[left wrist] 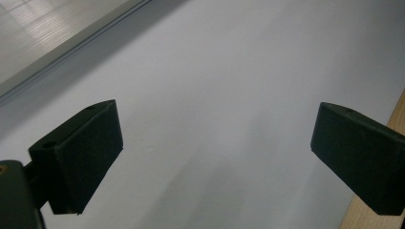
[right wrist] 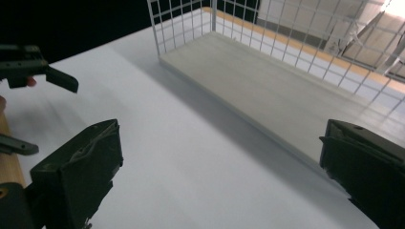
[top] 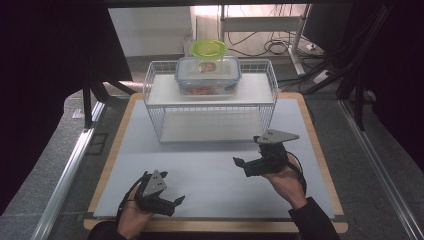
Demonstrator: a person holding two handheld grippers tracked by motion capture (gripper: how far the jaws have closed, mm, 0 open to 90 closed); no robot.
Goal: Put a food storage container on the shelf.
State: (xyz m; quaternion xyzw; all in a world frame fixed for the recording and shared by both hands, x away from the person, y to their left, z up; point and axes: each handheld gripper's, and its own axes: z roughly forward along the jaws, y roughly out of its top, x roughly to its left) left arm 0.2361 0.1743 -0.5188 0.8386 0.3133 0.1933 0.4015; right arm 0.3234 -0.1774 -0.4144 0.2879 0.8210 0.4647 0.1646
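A white wire rack with two shelves stands at the back of the table. On its top shelf sits a clear food box with a blue-rimmed lid, and a round green-lidded tub rests on that box. My left gripper hovers near the front left edge, open with nothing between its fingers. My right gripper is open and holds nothing, just in front of the rack's right corner, pointing left. In the right gripper view the rack's bare lower shelf lies ahead of my right gripper.
A pale grey mat covers the wooden tabletop, whose edge shows around it. The left gripper appears far left in the right gripper view. Dark curtains, metal rails and cables surround the table.
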